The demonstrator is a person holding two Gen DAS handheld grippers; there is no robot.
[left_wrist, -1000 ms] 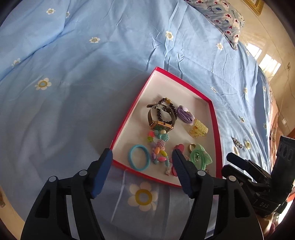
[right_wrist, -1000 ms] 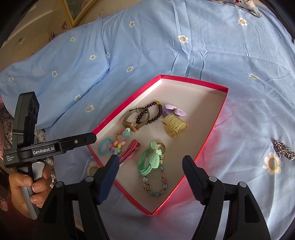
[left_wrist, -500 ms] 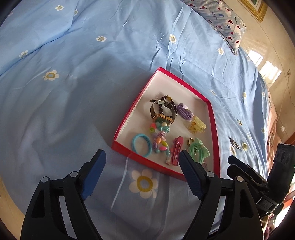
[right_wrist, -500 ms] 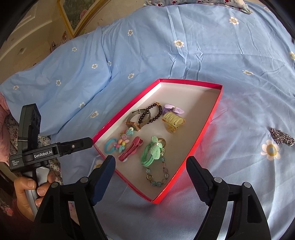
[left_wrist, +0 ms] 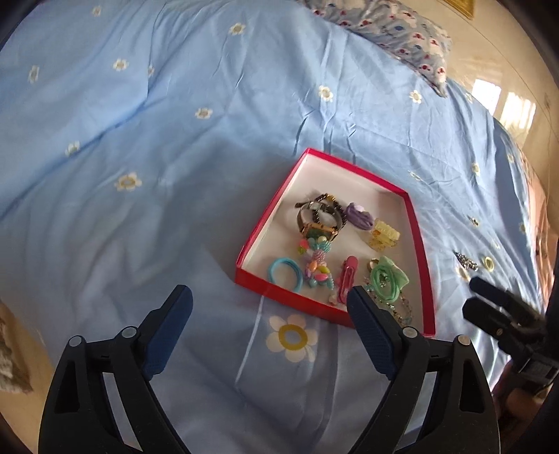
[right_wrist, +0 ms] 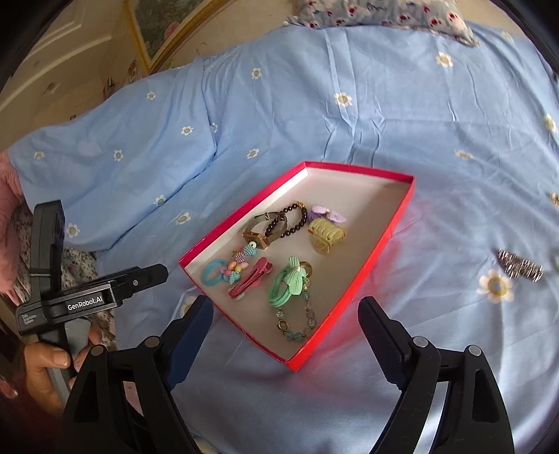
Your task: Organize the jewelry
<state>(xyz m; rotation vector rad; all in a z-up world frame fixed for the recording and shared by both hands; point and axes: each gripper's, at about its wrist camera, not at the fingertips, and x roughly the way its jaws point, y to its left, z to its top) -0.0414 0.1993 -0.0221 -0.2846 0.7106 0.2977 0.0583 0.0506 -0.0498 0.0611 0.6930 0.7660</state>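
A red tray (left_wrist: 417, 241) (right_wrist: 377, 251) lies on the blue bedsheet. It holds a watch (left_wrist: 316, 228) (right_wrist: 256, 234), a dark bead bracelet (right_wrist: 288, 223), a purple bow (left_wrist: 358, 216) (right_wrist: 328, 213), a yellow claw clip (left_wrist: 384, 235) (right_wrist: 325, 235), a blue hair tie (left_wrist: 284, 274) (right_wrist: 211, 272), a pink clip (left_wrist: 347, 276) (right_wrist: 249, 279), a green hair tie (left_wrist: 386, 283) (right_wrist: 288, 283) and a bead chain (right_wrist: 297, 323). A silver item (left_wrist: 466, 261) (right_wrist: 520, 267) lies on the sheet right of the tray. My left gripper (left_wrist: 269, 310) and right gripper (right_wrist: 284, 324) are open and empty, held back above the tray's near edge.
A flowered pillow (left_wrist: 394, 33) (right_wrist: 380, 14) lies at the far end of the bed. A framed picture (right_wrist: 157, 31) leans at the far left. The bed edge and floor (left_wrist: 21, 356) lie to my left.
Both grippers have pulled back and up from the tray, which now looks smaller and farther. Nothing in the tray has moved.
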